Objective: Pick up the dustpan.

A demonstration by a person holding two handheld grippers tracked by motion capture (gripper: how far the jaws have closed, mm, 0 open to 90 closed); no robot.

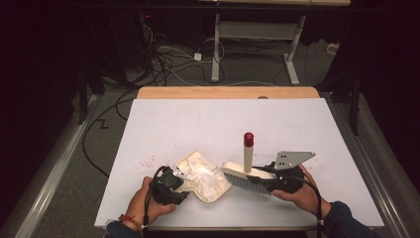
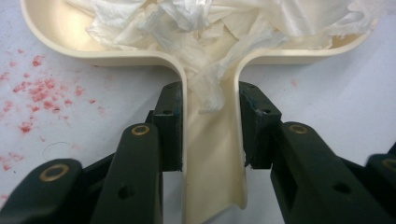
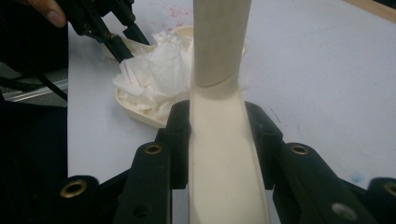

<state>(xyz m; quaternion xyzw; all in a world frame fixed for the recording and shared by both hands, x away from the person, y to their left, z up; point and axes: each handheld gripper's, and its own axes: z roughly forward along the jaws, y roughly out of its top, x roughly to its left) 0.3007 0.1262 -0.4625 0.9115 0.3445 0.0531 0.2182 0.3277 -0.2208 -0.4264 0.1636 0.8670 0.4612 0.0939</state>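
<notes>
In the high view, the cream dustpan (image 1: 204, 181) full of crumpled tissue (image 1: 208, 174) lies on the white worktop (image 1: 208, 124), with the brush (image 1: 246, 176) just to its right and red crumbs (image 1: 148, 161) to its left. In the left gripper view, the left gripper (image 2: 210, 128) clamps the dustpan's handle. In the right gripper view, the right gripper (image 3: 218, 140) clamps the brush's cream handle, the dustpan lying beyond it.

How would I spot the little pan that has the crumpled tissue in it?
Start at the white table top and look to its near edge, between the person's two hands. The cream dustpan lies flat there, its handle clamped in the left gripper. Unlike the cream brush beside it, with its red-capped handle, it is a shallow scoop heaped with crumpled white tissue.
</notes>
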